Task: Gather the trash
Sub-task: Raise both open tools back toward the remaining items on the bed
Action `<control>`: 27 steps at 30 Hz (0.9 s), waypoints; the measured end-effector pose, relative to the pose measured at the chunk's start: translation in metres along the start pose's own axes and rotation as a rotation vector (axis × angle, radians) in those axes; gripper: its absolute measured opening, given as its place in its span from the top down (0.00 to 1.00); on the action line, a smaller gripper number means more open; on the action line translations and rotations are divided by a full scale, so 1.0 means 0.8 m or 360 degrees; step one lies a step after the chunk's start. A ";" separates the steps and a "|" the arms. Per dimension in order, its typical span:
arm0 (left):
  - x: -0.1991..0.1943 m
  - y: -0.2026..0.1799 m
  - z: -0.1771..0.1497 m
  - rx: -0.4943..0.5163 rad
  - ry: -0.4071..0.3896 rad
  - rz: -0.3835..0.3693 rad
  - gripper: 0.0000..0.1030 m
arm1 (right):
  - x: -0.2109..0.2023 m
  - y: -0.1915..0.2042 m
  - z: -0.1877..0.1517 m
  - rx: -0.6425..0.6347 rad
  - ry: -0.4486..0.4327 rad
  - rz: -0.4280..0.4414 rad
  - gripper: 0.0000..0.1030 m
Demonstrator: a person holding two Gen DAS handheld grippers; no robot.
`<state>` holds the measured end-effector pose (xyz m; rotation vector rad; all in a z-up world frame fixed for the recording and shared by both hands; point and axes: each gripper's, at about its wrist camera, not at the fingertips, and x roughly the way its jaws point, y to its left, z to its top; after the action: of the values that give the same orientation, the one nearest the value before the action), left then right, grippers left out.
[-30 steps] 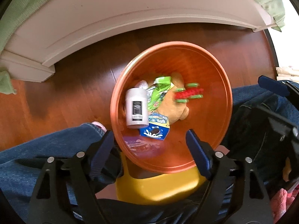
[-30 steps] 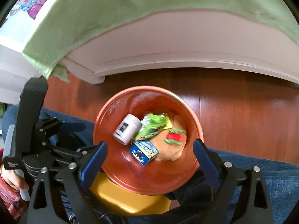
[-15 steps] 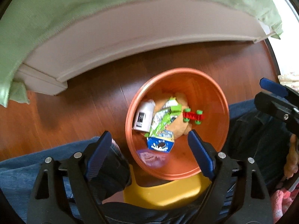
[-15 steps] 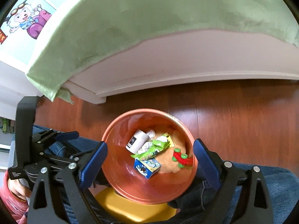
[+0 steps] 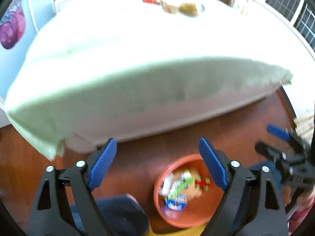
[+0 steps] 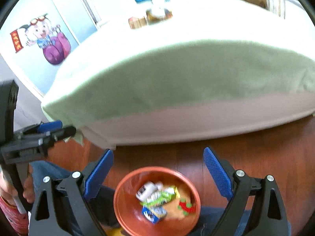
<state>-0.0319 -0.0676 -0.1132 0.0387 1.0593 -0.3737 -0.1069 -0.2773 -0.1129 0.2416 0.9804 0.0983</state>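
Observation:
An orange bin [image 5: 198,217] [image 6: 126,186] stands on the wooden floor below both grippers. It holds a white bottle [image 6: 144,190], a green wrapper [image 6: 159,197], a blue snack packet [image 6: 154,214] and a red and green toy [image 6: 186,206]. My left gripper [image 5: 157,165] is open and empty, high above the bin. My right gripper [image 6: 158,174] is open and empty, also above it. On the table top lie blurred items: a brownish piece [image 5: 187,7] and a small box [image 6: 137,22].
A table with a pale green cloth [image 5: 137,90] [image 6: 187,74] fills the upper view. The right gripper shows at the right in the left wrist view [image 5: 283,153]. Blue-jeaned legs [image 5: 122,212] and a yellow stool [image 5: 177,232] flank the bin. A cartoon poster [image 6: 45,39] hangs left.
Both grippers have risen and tilted up away from the bin. The bin looks smaller and lower, and the table top with its items has come into view.

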 end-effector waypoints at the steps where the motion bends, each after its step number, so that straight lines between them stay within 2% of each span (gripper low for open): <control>1: -0.004 0.004 0.011 -0.0011 -0.0035 0.0006 0.17 | -0.005 0.002 0.004 -0.0005 -0.0040 0.0004 0.12; 7: -0.016 0.030 0.102 -0.0091 -0.0257 0.0062 0.16 | -0.030 0.020 0.015 -0.0048 -0.0199 0.0026 0.11; 11: 0.003 0.052 0.174 -0.0208 -0.0326 0.0072 0.16 | -0.034 0.024 0.015 -0.0072 -0.0223 0.0006 0.11; 17: 0.063 0.079 0.274 -0.0345 -0.0288 0.0207 0.16 | -0.037 0.019 0.008 -0.0048 -0.0220 -0.0001 0.11; 19: 0.081 0.085 0.294 -0.0382 -0.0260 0.0258 0.16 | -0.037 0.019 0.005 -0.0046 -0.0210 -0.0009 0.11; 21: 0.107 0.095 0.313 -0.0405 -0.0163 0.0307 0.16 | -0.035 0.018 0.002 -0.0050 -0.0195 -0.0022 0.11; 24: 0.130 0.110 0.321 -0.0476 -0.0092 0.0324 0.16 | -0.032 0.017 0.002 -0.0048 -0.0179 -0.0040 0.11; 26: 0.134 0.113 0.320 -0.0489 -0.0093 0.0309 0.21 | -0.030 0.014 0.002 -0.0041 -0.0176 -0.0041 0.11; 27: 0.133 0.112 0.320 -0.0484 -0.0103 0.0316 0.34 | -0.030 0.014 0.002 -0.0039 -0.0174 -0.0040 0.11</control>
<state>0.2586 -0.0673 -0.0908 -0.1383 1.0283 -0.0317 -0.1187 -0.2713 -0.0904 0.2100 0.8728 0.0731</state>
